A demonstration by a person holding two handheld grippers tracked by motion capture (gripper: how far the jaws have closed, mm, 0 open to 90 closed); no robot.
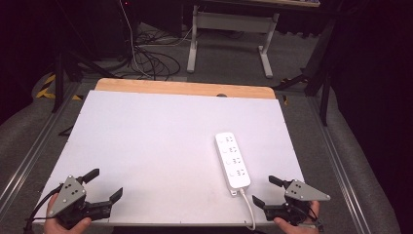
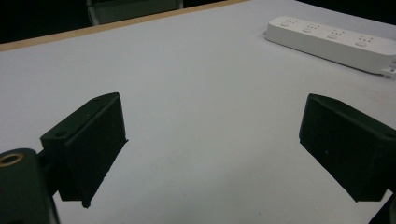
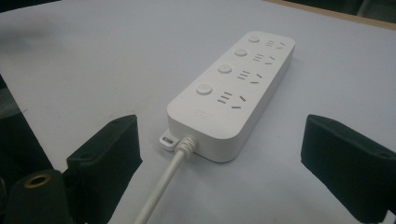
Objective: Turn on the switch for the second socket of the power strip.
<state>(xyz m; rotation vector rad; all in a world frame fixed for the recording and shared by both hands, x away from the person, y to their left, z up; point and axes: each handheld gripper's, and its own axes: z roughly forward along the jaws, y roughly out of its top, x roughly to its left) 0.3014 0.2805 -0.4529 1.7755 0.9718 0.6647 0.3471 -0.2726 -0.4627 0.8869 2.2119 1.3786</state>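
left gripper [image 1: 104, 184] at the near-left corner of the desk [image 1: 160, 141], jaws wide, nothing between them, well apart from the strip. power strip [image 1: 232, 160] lies flat right of centre, long axis running near-to-far, cable [image 1: 248, 207] leaving its near end toward the desk edge. right gripper [image 1: 267, 191] just beside that near end, jaws wide and empty, strip ahead and slightly left of it. right is clearly the closer one for a reach

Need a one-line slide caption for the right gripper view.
Right tool, jaws open, faces the cord end of a white four-outlet power strip lying flat on the white table.
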